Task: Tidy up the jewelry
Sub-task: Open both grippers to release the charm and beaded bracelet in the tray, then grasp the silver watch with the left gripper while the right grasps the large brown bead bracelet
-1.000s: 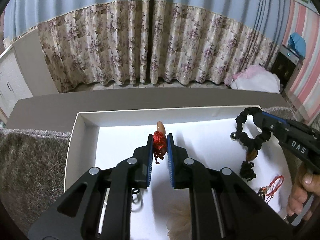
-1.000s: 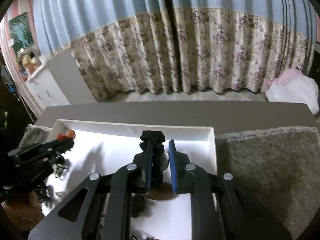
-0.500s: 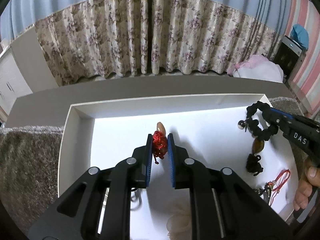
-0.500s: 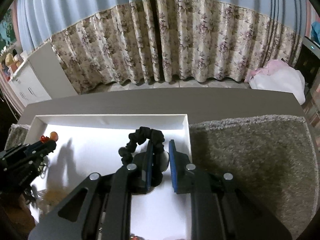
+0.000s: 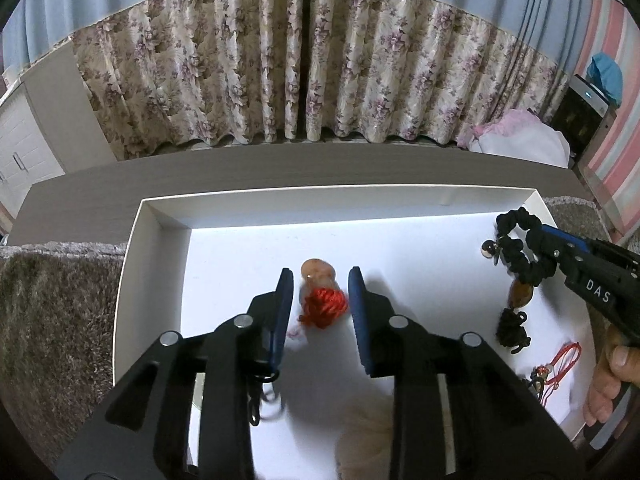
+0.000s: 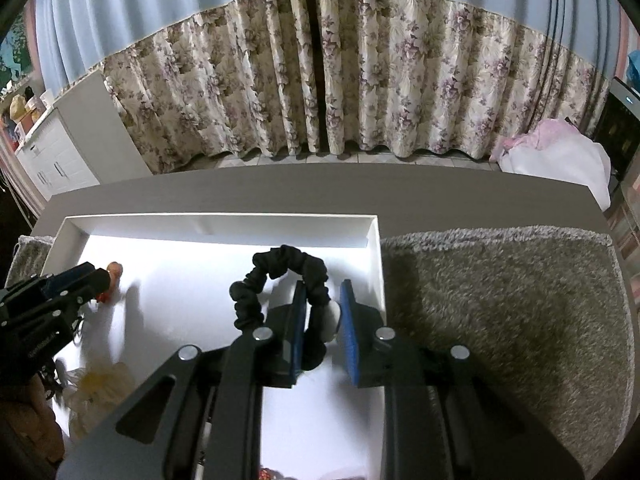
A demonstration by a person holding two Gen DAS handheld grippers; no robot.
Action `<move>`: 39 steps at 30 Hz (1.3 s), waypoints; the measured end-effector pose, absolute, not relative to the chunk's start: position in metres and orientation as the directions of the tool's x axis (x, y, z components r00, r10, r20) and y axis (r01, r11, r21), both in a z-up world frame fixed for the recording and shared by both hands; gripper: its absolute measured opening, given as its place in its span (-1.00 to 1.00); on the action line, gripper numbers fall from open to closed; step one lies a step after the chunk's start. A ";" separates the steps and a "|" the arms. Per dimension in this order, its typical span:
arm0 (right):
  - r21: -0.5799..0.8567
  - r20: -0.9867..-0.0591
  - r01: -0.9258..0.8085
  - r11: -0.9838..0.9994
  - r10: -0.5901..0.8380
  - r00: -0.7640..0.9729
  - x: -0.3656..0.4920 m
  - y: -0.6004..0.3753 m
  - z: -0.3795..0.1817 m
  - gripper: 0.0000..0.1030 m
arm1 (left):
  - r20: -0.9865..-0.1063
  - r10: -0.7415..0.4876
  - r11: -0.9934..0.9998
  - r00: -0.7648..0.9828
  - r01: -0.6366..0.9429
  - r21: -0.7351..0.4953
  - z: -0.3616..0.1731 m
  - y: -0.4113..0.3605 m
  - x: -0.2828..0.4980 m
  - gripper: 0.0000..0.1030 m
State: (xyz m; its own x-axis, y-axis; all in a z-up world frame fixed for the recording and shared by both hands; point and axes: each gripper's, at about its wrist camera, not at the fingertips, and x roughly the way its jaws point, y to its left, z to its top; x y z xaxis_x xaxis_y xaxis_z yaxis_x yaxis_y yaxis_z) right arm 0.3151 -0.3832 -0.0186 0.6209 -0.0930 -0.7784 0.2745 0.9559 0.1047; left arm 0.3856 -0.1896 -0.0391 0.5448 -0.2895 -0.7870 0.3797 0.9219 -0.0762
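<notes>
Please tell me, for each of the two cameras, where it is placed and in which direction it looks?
Left wrist view: sits on the left gripper, looks forward along its open fingers at the red-tasselled pendant in the white tray; the person's hand shows at right.
Right wrist view: sits on the right gripper, looks along its open fingers at the black bracelet near the tray's right wall; the left gripper shows at left.
Both share the tray, pendant, bracelet and floral curtain.

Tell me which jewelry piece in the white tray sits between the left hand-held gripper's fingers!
The red knotted cord with the orange bead. It lies between the open left hand-held gripper; the black beaded bracelet is far right.
</notes>
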 end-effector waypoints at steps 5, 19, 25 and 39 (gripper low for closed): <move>0.103 -0.781 0.274 0.956 -0.093 0.618 0.316 -0.382 -0.019 -0.64 | -0.787 -0.287 0.926 0.546 0.369 -0.082 -0.039 -0.188 0.386 -0.20; 0.132 -0.687 0.299 0.945 -0.130 0.714 0.294 -0.397 0.027 -0.43 | -0.748 -0.384 0.902 0.542 0.394 -0.177 -0.015 -0.175 0.378 0.00; 0.189 -0.605 0.250 0.950 -0.087 0.791 0.268 -0.394 0.067 -0.21 | -0.648 -0.403 0.905 0.646 0.389 -0.175 0.042 -0.149 0.356 0.19; 0.173 -0.573 0.287 0.942 -0.140 0.807 0.101 -0.373 0.048 -0.07 | -0.593 -0.240 0.957 0.768 0.291 -0.011 0.061 -0.015 0.215 0.20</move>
State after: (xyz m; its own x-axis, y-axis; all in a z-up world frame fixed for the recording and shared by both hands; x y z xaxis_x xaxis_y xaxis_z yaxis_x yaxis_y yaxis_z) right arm 0.1012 -0.3733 0.0480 0.8074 -0.1405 -0.5731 0.2870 0.9421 0.1734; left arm 0.2147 -0.0155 0.0608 0.7685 -0.2404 -0.5930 0.2909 0.9567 -0.0108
